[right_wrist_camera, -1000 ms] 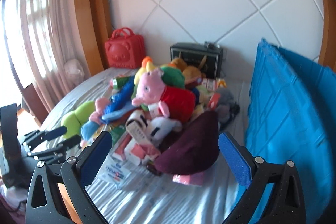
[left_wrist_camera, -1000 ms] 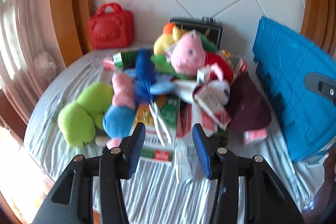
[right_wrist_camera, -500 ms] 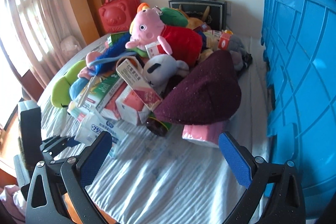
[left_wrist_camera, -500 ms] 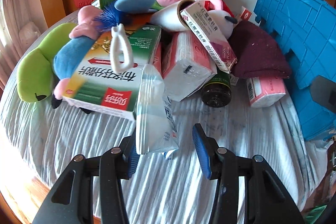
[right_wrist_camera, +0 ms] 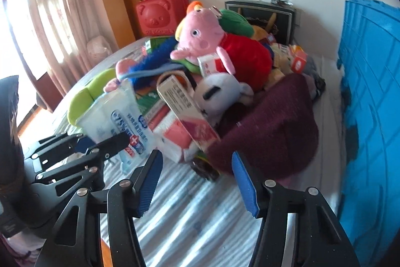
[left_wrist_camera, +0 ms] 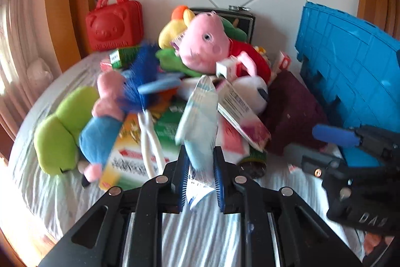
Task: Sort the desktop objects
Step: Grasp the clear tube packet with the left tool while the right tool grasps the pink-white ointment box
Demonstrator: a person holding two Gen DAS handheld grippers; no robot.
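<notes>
My left gripper (left_wrist_camera: 200, 177) is shut on a white and blue wipes pack (left_wrist_camera: 200, 121), which stands up from its blue pads in front of the pile. The right wrist view shows the same pack (right_wrist_camera: 117, 116) held by the left gripper (right_wrist_camera: 100, 144) at the left. My right gripper (right_wrist_camera: 197, 182) hovers low over the striped cloth (right_wrist_camera: 190, 222), its jaws closing. Nothing is pressed between them. Just beyond its tips lie a dark bottle (right_wrist_camera: 203, 168) and a maroon cloth (right_wrist_camera: 275, 131). The pile of toys and boxes is topped by a pink pig plush (left_wrist_camera: 202, 41).
A blue crate (right_wrist_camera: 370, 91) stands along the right side. A red bear case (left_wrist_camera: 115, 24) and a black box (right_wrist_camera: 262, 14) sit at the back by the wall. A green plush (left_wrist_camera: 57, 137) lies at the pile's left. The table's edge runs close in front.
The left jaws have shut on the wipes pack and raised it off the cloth. The right gripper has sunk toward the maroon cloth and its jaws have narrowed.
</notes>
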